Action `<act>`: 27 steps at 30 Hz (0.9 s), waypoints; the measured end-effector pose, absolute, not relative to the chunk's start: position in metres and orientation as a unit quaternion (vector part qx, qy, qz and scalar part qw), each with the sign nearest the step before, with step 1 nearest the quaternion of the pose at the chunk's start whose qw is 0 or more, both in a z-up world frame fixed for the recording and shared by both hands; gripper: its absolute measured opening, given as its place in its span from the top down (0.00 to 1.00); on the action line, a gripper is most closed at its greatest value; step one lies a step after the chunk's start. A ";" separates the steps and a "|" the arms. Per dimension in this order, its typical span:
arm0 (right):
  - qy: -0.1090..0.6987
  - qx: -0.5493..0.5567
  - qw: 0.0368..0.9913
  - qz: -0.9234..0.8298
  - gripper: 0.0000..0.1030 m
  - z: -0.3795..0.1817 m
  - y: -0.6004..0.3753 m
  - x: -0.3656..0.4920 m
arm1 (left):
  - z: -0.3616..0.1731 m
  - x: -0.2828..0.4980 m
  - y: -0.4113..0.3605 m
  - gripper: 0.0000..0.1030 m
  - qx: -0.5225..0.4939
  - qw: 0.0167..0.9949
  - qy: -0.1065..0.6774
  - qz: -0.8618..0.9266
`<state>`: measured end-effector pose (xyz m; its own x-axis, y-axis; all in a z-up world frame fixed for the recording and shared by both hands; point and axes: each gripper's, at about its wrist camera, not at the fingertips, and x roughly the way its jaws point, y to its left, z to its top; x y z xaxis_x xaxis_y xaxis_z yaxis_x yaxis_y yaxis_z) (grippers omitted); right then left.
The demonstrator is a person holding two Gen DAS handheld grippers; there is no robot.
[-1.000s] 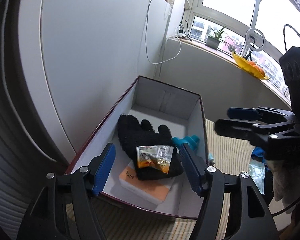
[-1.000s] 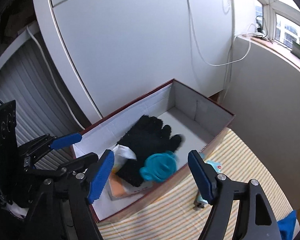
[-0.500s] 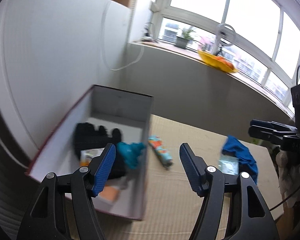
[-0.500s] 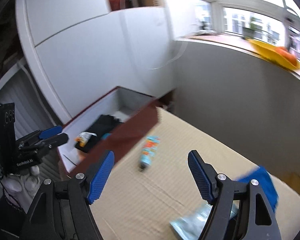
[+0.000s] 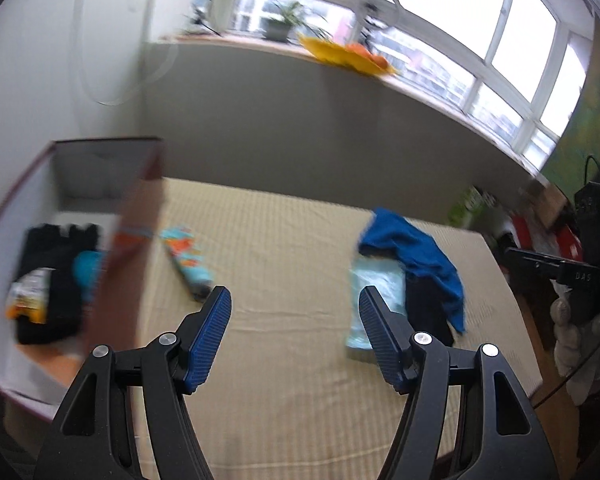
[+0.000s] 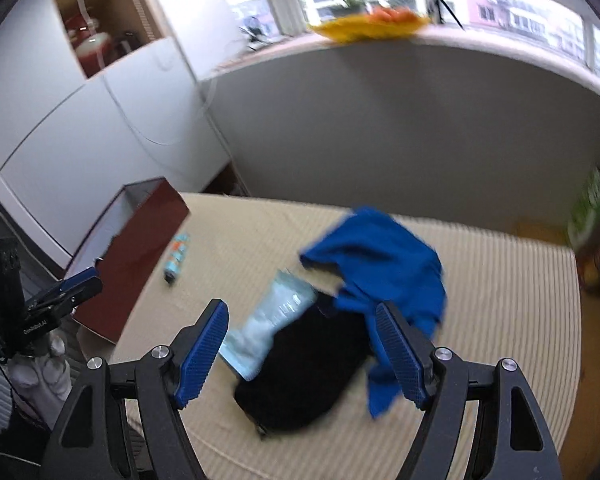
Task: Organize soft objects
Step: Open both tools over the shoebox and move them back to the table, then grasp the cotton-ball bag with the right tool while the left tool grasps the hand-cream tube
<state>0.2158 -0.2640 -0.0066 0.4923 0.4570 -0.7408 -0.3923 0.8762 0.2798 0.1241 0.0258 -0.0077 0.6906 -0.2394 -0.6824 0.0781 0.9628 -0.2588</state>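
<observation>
A dark red box [image 5: 136, 248] with a white inside stands at the table's left end, holding a black glove [image 5: 56, 256], a teal item [image 5: 87, 268] and a snack packet [image 5: 28, 296]. A blue cloth [image 6: 380, 264] lies over a black soft item [image 6: 308, 376] and a pale blue packet [image 6: 272, 320] on the striped table mat. A patterned tube [image 5: 188, 264] lies beside the box. My left gripper [image 5: 296, 340] is open over bare mat. My right gripper [image 6: 300, 348] is open above the black item and packet, holding nothing.
The box [image 6: 140, 240] sits at the left in the right wrist view, with the tube [image 6: 176, 258] next to it. A grey wall and a window sill with a yellow dish [image 5: 348, 58] run behind the table. Clutter stands past the table's right edge [image 5: 520, 312].
Both grippers have swung right, away from the box and out over the mat. The blue cloth, packet and black item have come under the right gripper. Both stay open and empty.
</observation>
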 end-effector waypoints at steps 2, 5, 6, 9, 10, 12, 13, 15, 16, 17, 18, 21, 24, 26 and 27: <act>0.455 0.052 0.855 0.243 0.29 -0.020 -0.277 0.214 | -0.017 0.131 0.009 0.36 -0.098 0.906 0.399 -0.103; 0.467 0.073 0.850 0.231 0.29 -0.035 -0.292 0.212 | -0.029 0.138 -0.011 0.36 -0.092 0.894 0.419 -0.127; 0.471 0.080 0.848 0.231 0.29 -0.040 -0.294 0.211 | -0.034 0.141 -0.019 0.36 -0.091 0.889 0.427 -0.137; 0.490 0.107 0.831 0.239 0.29 -0.055 -0.300 0.209 | -0.044 0.149 -0.033 0.36 -0.089 0.878 0.445 -0.154; 0.494 0.110 0.828 0.240 0.29 -0.059 -0.299 0.208 | -0.046 0.151 -0.036 0.36 -0.089 0.876 0.449 -0.156; 0.498 0.110 0.826 0.240 0.30 -0.065 -0.295 0.206 | -0.052 0.156 -0.044 0.36 -0.083 0.871 0.456 -0.162; 0.498 0.110 0.825 0.242 0.30 -0.066 -0.294 0.205 | -0.054 0.159 -0.046 0.36 -0.079 0.870 0.459 -0.163; 0.501 0.111 0.821 0.249 0.30 -0.069 -0.288 0.206 | -0.059 0.164 -0.052 0.36 -0.076 0.867 0.465 -0.164; 0.503 0.112 0.818 0.255 0.30 -0.071 -0.284 0.208 | -0.061 0.165 -0.052 0.36 -0.077 0.866 0.467 -0.165; 0.505 0.111 0.816 0.259 0.31 -0.072 -0.281 0.210 | -0.063 0.166 -0.052 0.36 -0.078 0.864 0.469 -0.165; 0.506 0.109 0.814 0.263 0.32 -0.073 -0.276 0.212 | -0.065 0.167 -0.052 0.36 -0.080 0.863 0.470 -0.164; 0.509 0.092 0.811 0.272 0.40 -0.075 -0.259 0.223 | -0.070 0.166 -0.049 0.36 -0.083 0.861 0.474 -0.163; 0.521 0.078 0.801 0.285 0.50 -0.081 -0.240 0.237 | -0.070 0.162 -0.042 0.36 -0.082 0.864 0.473 -0.155; 0.534 0.072 0.789 0.295 0.58 -0.087 -0.226 0.246 | -0.069 0.161 -0.036 0.36 -0.081 0.866 0.470 -0.148; 0.537 0.070 0.786 0.298 0.58 -0.088 -0.222 0.248 | -0.069 0.160 -0.032 0.36 -0.082 0.867 0.469 -0.146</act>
<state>0.2477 -0.2221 -0.0876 0.2460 0.5433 -0.8027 -0.3927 0.8130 0.4299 0.1605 -0.0322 -0.0686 0.5174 -0.3296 -0.7897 0.1765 0.9441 -0.2784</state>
